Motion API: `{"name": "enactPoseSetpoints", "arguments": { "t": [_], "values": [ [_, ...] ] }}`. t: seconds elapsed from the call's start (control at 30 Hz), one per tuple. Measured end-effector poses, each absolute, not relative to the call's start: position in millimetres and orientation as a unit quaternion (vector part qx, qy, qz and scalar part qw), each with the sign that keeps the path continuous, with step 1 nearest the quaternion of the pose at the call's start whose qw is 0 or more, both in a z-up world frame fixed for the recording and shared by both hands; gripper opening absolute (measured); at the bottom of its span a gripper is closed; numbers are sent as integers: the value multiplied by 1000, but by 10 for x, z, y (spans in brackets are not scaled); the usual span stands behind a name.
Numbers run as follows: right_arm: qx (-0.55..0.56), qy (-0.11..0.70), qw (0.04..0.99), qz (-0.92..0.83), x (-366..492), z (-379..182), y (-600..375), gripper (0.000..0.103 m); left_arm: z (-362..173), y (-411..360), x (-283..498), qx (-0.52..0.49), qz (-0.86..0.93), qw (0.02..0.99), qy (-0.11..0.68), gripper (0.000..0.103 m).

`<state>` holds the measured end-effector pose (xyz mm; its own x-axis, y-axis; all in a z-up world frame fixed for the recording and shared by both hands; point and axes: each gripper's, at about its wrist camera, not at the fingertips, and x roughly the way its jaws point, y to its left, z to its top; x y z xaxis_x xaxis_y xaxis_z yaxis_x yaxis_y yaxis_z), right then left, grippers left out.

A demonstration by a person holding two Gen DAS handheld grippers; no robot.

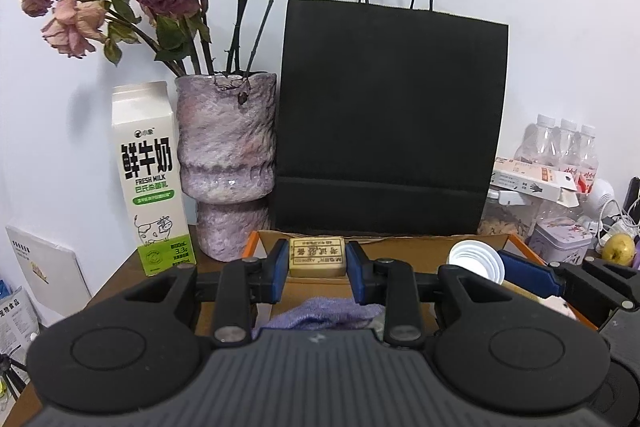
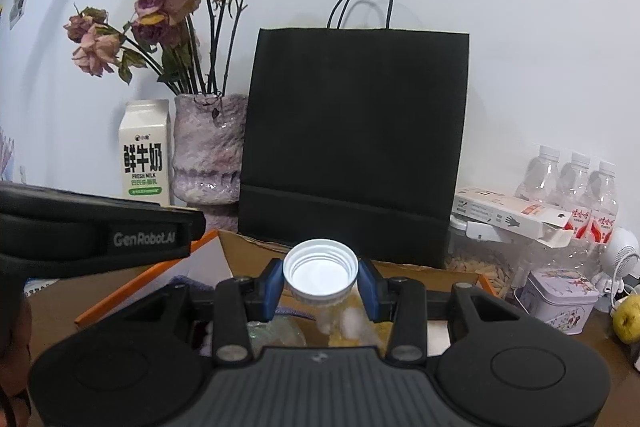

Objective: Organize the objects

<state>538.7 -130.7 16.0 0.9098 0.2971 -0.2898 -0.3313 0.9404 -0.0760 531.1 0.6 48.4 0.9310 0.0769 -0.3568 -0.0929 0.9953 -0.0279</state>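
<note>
Midway: the left gripper (image 1: 317, 258) is clamping an eraser (image 1: 317, 256) and the right gripper (image 2: 320, 281) a white-capped bottle (image 2: 320, 267) at center frame, above the cardboard box (image 1: 404, 247), neither yet placed.

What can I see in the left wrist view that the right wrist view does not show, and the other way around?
Only the left wrist view shows the tan eraser-like block clamped in the left gripper, and the white booklet at the far left.

Only the right wrist view shows the clear bottle's body below its white ribbed neck, held in the right gripper.

Both show the black paper bag, the vase of dried roses, the milk carton, the cardboard box and the water bottles.
</note>
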Motion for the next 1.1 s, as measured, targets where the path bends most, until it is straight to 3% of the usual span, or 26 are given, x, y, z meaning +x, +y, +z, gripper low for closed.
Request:
{"name": "enactPoseSetpoints", "arguments": {
  "t": [0.37,0.4,0.43,0.47,0.5,0.53,0.6,0.73,1.1],
  "values": [
    [-70,149,976,141,5663,134,-1299,39,419,18,5584,-14,39,981,190,32],
    [-71,152,976,137,5679,126,-1304,39,417,13,5592,-13,40,981,188,35],
    [-71,155,977,132,5693,119,-1311,40,418,9,5594,-12,37,982,186,40],
    [-71,157,977,126,5704,114,-1319,42,422,5,5593,-13,34,982,184,54],
    [-70,159,978,120,5713,112,-1329,55,429,0,5585,-11,35,983,181,72],
    [-69,157,979,112,5712,110,-1339,71,436,-7,5574,-9,39,983,177,81],
    [-69,150,981,97,5706,120,-1356,89,452,-20,5554,-4,45,984,170,103],
    [-63,153,983,84,5723,132,-1411,103,475,-9,5553,-5,49,985,168,103],
    [-61,158,982,84,5725,138,-1444,103,463,10,5551,-7,53,984,171,103]
  ]
}}
